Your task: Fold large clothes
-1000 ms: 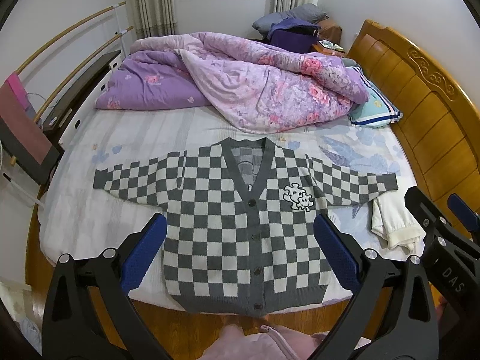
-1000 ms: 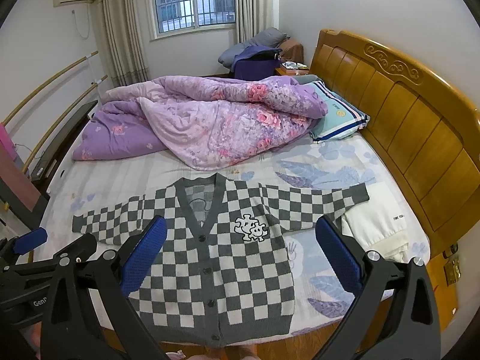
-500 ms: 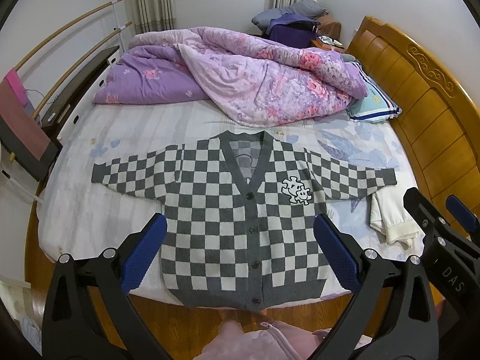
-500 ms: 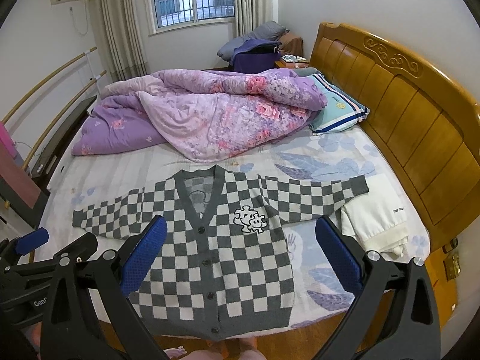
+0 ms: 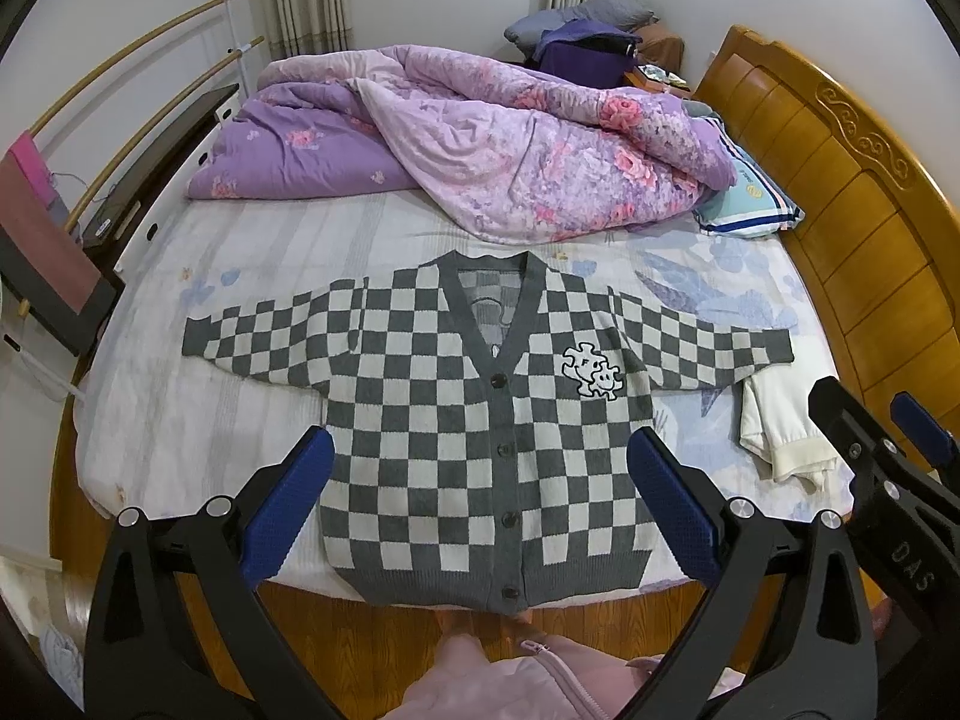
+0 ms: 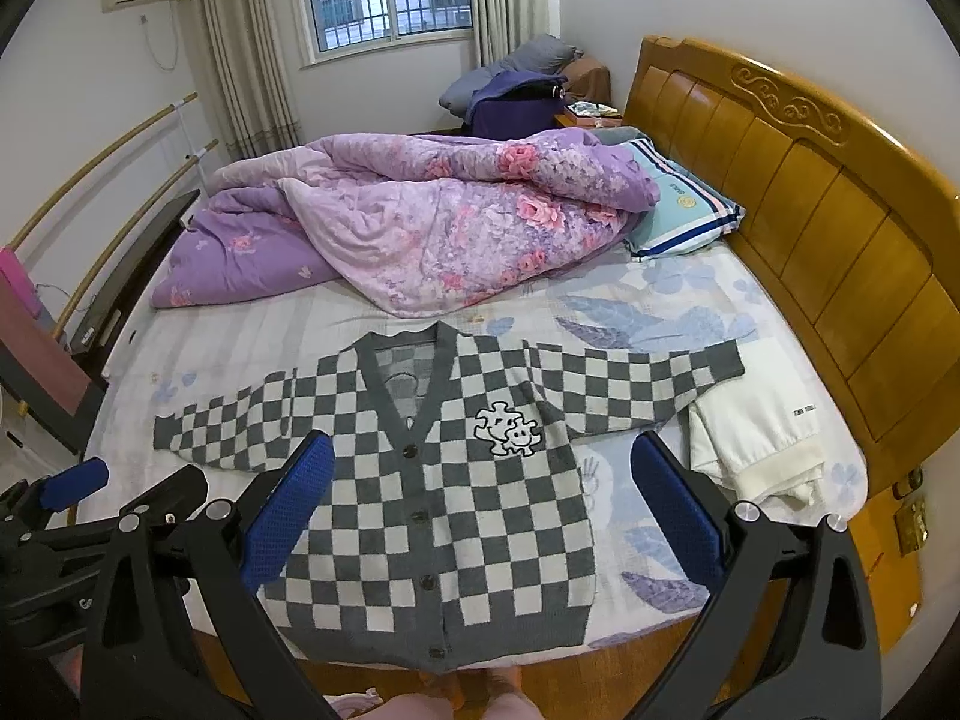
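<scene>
While cardigan [image 5: 480,420] lies flat, hand-held grippers [image 5: 480,498] agape

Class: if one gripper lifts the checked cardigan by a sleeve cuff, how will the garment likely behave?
The cardigan looks like soft knit lying flat on the bed, so it would probably droop and drag, not lift stiffly. Its buttoned front should likely stay closed. The chunky knit suggests some weight, so the sleeve may stretch.

Black gripper frames [image 5: 480,510] — blue ribbed pads [image 5: 288,513], silver screws; pink zip jacket [image 5: 540,684].
</scene>
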